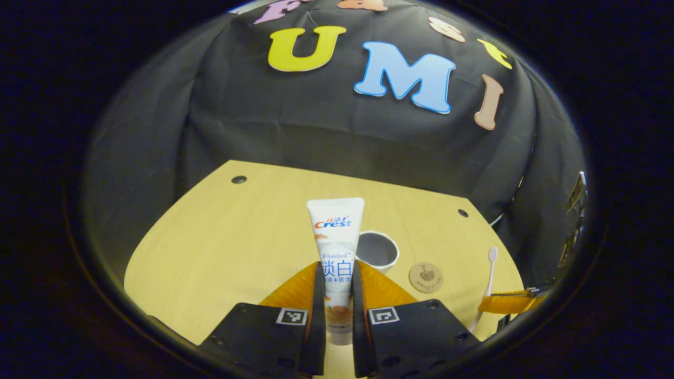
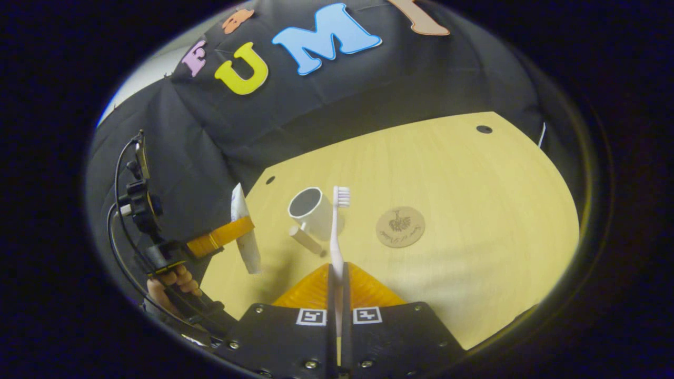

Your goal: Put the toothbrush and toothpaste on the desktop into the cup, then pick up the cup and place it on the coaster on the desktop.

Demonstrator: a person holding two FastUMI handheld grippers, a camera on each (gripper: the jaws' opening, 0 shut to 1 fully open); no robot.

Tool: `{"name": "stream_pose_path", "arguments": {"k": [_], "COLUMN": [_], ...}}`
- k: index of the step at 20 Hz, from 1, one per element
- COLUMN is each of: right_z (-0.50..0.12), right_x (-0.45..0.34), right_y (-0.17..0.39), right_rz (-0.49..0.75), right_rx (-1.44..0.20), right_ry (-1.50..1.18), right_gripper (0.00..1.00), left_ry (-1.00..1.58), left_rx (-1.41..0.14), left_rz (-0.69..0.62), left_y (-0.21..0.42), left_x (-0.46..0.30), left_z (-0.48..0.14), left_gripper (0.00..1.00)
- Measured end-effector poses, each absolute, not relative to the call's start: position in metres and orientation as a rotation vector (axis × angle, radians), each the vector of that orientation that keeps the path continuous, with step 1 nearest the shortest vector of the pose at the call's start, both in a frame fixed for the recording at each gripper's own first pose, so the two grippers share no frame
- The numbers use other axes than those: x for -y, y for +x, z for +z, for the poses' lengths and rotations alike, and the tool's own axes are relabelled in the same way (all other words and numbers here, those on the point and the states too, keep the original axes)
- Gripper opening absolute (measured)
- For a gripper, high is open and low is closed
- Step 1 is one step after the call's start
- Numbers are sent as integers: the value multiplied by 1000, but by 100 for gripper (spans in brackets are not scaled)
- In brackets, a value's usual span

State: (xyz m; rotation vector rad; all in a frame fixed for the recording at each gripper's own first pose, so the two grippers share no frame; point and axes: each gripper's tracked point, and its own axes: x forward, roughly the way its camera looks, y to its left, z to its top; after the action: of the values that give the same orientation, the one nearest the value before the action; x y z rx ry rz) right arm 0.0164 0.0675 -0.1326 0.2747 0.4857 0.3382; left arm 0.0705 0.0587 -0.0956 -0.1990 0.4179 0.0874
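Observation:
A white toothpaste tube [image 1: 337, 231] stands between the fingers of my left gripper [image 1: 337, 271], which is shut on its lower half, crimped end pointing away. Just behind the tube a white cup [image 1: 376, 250] sits upright on the wooden table [image 1: 221, 237], and a round brown coaster [image 1: 425, 277] lies to its right. My right gripper [image 2: 337, 268] is shut on a pale toothbrush [image 2: 336, 237] by its handle, bristle head forward, near the cup [image 2: 310, 210]. The coaster [image 2: 400, 226] lies right of the cup. The left gripper [image 2: 231, 231] holds the tube [image 2: 245, 231] above the table's left edge.
The table [image 2: 474, 210] has small dark holes near its far corners and black cloth walls on all sides. A hand [image 2: 174, 281] grips the left gripper's handle, with cables above it. The right gripper [image 1: 508, 303] and toothbrush [image 1: 491, 268] hover at the table's right edge.

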Motion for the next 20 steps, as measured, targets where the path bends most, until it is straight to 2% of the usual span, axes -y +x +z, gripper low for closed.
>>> {"name": "stream_pose_path", "arguments": {"k": [1, 5, 8, 16, 20], "right_z": [-130, -123, -122, -129, -137], "right_x": [-67, -65, -60, -44, -39], "right_y": [16, 10, 5, -6, -13], "right_rz": [336, 319, 290, 201, 157], "right_rx": [-479, -460, -461, -483, -500], "right_ry": [271, 258, 265, 292, 316], "right_gripper": [4, 4, 4, 4, 4], "left_ry": [-195, -241, -281, -268, -263], "left_rx": [-382, -253, -181, -122, -167], "left_rz": [83, 34, -5, -52, -54], "left_y": [77, 114, 136, 194, 216], "left_x": [-58, -47, -38, -23, -23], "left_z": [-86, -62, -49, -49, -77], "left_gripper": [27, 29, 28, 27, 29]}}
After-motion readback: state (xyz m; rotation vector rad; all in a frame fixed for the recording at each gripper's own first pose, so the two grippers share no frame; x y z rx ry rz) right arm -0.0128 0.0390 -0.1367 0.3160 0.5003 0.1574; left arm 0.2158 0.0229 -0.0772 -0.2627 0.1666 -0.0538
